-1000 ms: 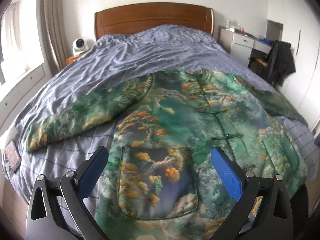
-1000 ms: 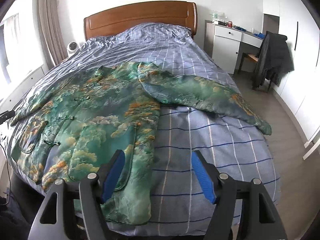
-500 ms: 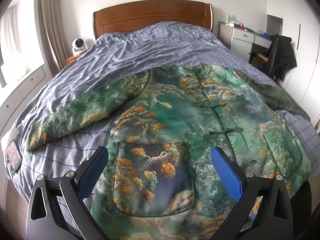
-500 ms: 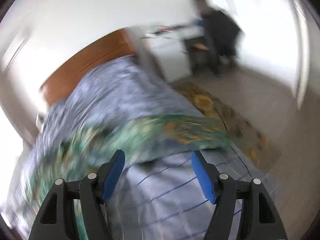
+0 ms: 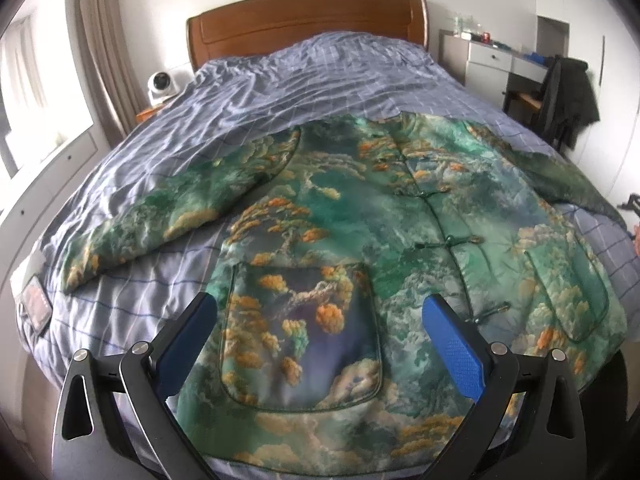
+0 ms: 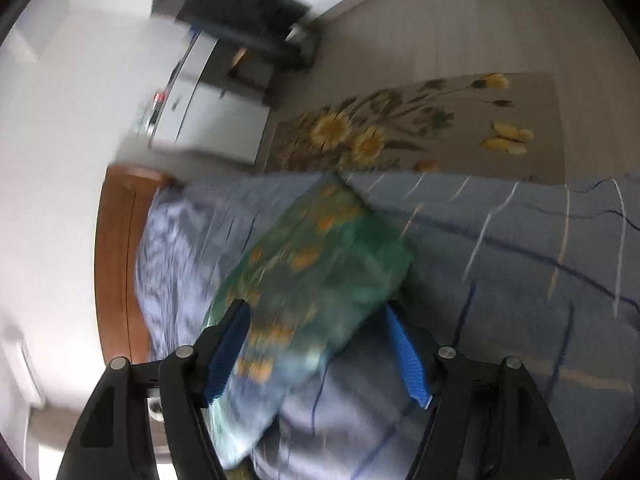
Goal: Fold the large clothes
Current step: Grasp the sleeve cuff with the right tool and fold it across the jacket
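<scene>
A large green jacket (image 5: pixel 360 216) with orange cloud print lies spread flat, front up, on the blue checked bed (image 5: pixel 280 92). Its left sleeve (image 5: pixel 168 208) stretches out to the left. My left gripper (image 5: pixel 320 344) is open and empty, hovering above the jacket's lower left pocket (image 5: pixel 300 332). In the right wrist view the picture is blurred and rolled sideways. My right gripper (image 6: pixel 320 344) is open, with the jacket's right sleeve (image 6: pixel 320 264) lying between and beyond its fingers; I cannot tell whether they touch it.
A wooden headboard (image 5: pixel 304 20) stands at the far end. A white fan (image 5: pixel 162 84) stands at the left bedside. A white desk (image 5: pixel 496 60) and a chair with a dark coat (image 5: pixel 568 96) stand on the right. A flowered rug (image 6: pixel 416 120) lies on the floor beside the bed.
My right gripper has swung fast to the right and rolled sideways, and now sits over the jacket's right sleeve. My left gripper has pulled back slightly, showing more of the jacket.
</scene>
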